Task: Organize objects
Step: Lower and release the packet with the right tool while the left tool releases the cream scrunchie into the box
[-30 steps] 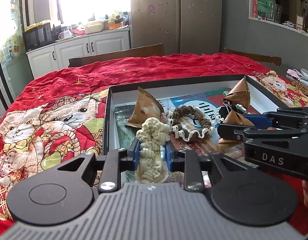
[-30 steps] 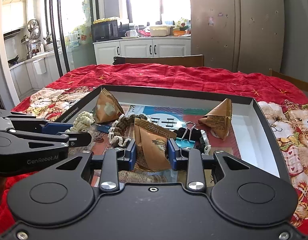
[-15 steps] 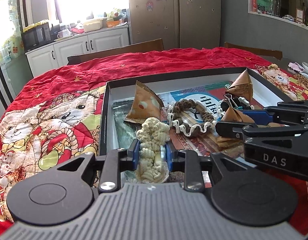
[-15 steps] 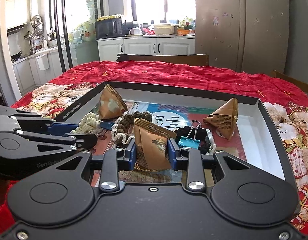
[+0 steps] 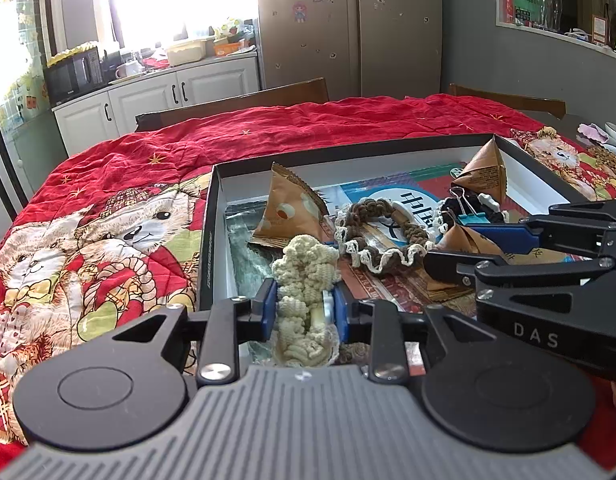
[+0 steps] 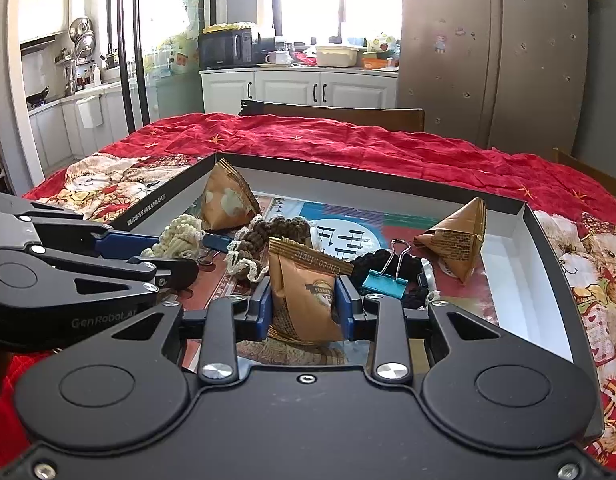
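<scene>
The near edge of the box (image 5: 212, 216) is being hidden by both gripper bodies, and the lower end of the cream scrunchie (image 5: 304, 280) is being lost behind the left one. The black scrunchie (image 6: 387, 266) is being half covered by a teal clip (image 6: 385, 282). Since a second ago the box is being seen slightly lower and nearer in both views, and the left gripper (image 5: 304, 314) fingers have just been easing apart, the cream scrunchie being kept between them, pads touching it. The right gripper (image 6: 306, 306) is being held narrowly parted, clamped on a brown packet (image 6: 306, 300) standing upright in the box. Both are being pointed downward over the red-clothed bench (image 6: 347, 140).
</scene>
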